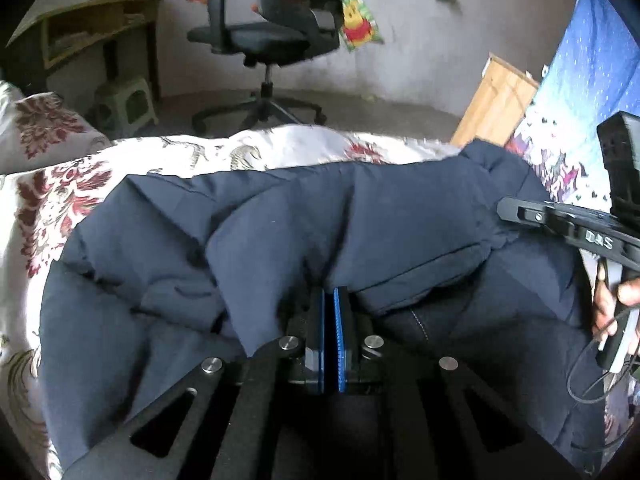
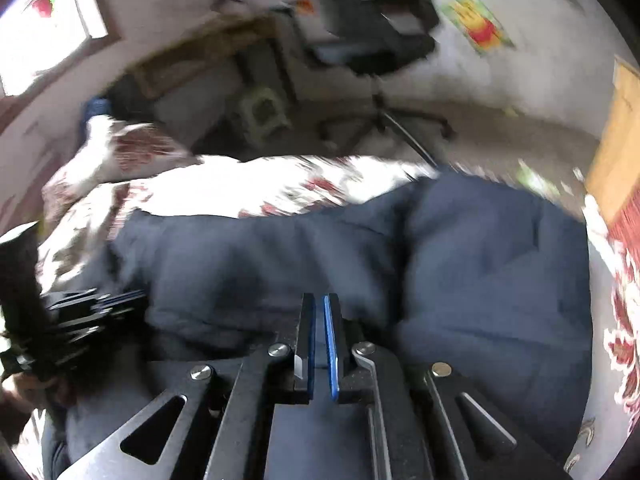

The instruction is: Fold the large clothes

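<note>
Floral bedding (image 1: 72, 200) in white and dark red covers the bed that serves as the work surface. Over it, the left gripper (image 1: 329, 296) has its blue-lined jaws together, their tips at a fold of the navy padded jacket (image 1: 360, 216); whether cloth is pinched between them cannot be told. The right gripper (image 2: 320, 300) shows its jaws nearly together with only a thin gap, nothing visibly caught there, poised above the same jacket. That garment lies rumpled across the bedding, spreading under both tools. Beyond the bed stand a black office chair (image 1: 272, 36), a small green stool (image 1: 128, 104) and a wooden desk (image 1: 92, 24).
</note>
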`<action>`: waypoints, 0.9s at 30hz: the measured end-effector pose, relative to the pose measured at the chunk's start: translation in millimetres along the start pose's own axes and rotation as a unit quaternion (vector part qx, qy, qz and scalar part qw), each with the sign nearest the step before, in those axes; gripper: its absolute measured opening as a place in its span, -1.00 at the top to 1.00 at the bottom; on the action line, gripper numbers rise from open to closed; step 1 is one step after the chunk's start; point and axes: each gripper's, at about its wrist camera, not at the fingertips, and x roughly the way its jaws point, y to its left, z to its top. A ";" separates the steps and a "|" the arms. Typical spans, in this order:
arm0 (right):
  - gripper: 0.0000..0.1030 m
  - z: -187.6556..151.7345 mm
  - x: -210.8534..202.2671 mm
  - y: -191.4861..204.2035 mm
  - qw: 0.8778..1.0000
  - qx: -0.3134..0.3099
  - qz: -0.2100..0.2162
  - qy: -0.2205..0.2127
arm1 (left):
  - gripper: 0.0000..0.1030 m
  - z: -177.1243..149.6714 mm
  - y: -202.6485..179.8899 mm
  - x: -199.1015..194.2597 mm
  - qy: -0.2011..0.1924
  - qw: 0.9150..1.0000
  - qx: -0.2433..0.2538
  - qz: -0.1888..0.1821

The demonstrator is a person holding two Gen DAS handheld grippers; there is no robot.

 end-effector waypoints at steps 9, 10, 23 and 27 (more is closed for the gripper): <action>0.88 -0.2 47.4 51.2 0.995 -0.068 0.028 0.068 | 0.87 -5.9 7.7 3.9 0.019 1.000 -0.021 -0.004; 0.90 -1.9 54.4 47.1 0.995 -0.060 0.027 0.079 | 0.87 -2.3 8.7 7.8 0.021 0.999 -0.023 -0.005; 0.89 -26.7 16.8 22.0 0.998 0.024 0.057 0.030 | 0.87 -3.7 -11.5 -15.4 -0.026 0.999 0.000 0.035; 0.25 -28.9 -20.4 25.5 0.999 0.022 0.047 -0.015 | 0.20 -7.1 -20.6 -41.4 -0.057 0.997 -0.010 0.045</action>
